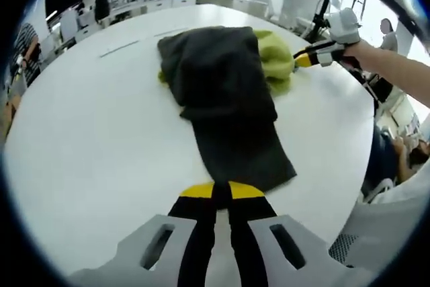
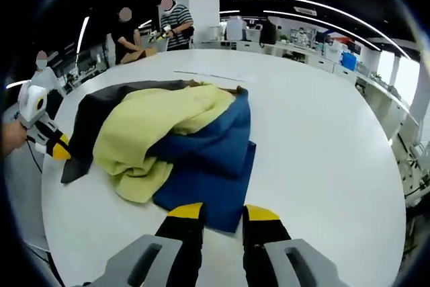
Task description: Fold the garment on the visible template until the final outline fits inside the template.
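Dark, yellow-green and blue cloth, the garment [image 2: 181, 146], lies bunched mid-counter [image 2: 316, 139]. Left gripper [image 1: 221, 193] has its fingers closed at the dark hem. Right gripper [image 2: 224, 214] fingers stand apart, holding nothing, at the blue edge.

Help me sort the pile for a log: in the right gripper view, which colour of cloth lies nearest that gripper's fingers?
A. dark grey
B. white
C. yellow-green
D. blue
D: the blue cloth reaches down to the right gripper, while the yellow-green cloth and the grey cloth lie farther off.
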A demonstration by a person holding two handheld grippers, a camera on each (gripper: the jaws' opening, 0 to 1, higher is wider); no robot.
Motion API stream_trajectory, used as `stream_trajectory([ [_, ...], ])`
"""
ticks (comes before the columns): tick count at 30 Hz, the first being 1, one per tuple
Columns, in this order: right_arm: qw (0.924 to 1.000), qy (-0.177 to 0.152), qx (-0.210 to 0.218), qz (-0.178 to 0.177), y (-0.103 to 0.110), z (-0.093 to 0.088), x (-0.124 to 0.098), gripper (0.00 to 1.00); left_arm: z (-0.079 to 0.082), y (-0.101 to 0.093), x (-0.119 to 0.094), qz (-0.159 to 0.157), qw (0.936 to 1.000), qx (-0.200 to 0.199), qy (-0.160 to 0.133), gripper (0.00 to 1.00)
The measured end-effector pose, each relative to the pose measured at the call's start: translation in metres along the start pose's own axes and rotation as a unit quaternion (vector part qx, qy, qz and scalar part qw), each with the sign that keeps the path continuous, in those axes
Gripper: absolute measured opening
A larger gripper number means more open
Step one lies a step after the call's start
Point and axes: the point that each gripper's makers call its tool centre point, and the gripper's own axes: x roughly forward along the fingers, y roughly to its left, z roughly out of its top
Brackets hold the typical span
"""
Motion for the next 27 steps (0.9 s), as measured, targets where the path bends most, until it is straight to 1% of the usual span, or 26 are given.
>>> stream_trajectory([
  [2,1.0,0.0,-0.006,-0.002,0.002,-0.001,0.0,0.14,0.0,0.0,0.001,0.001,1.0,0.001,0.0,0.01],
  [9,0.9999,0.0,-0.007,0.008,0.005,0.001,0.002,0.06,0.002,-0.002,0.003,0.0,1.0,0.002,-0.002,0.0],
  [12,0.9999,-0.001,-0.002,0.015,0.009,0.001,0.002,0.0,0.003,-0.002,0.003,0.0,1.0,0.0,-0.004,0.0],
  [20,0.9999,-0.002,0.0,0.011,0.008,0.001,0.003,0.0,0.002,0.0,0.001,-0.002,0.9999,-0.012,-0.01,0.0],
  [22,1.0,-0.001,-0.005,0.006,0.007,0.001,0.002,0.0,0.002,0.002,-0.001,-0.002,0.9997,-0.02,-0.015,0.0],
  [27,0.9999,-0.01,0.005,0.003,0.001,0.005,-0.003,0.0,0.007,0.014,-0.009,0.006,0.9992,-0.03,-0.024,0.0],
])
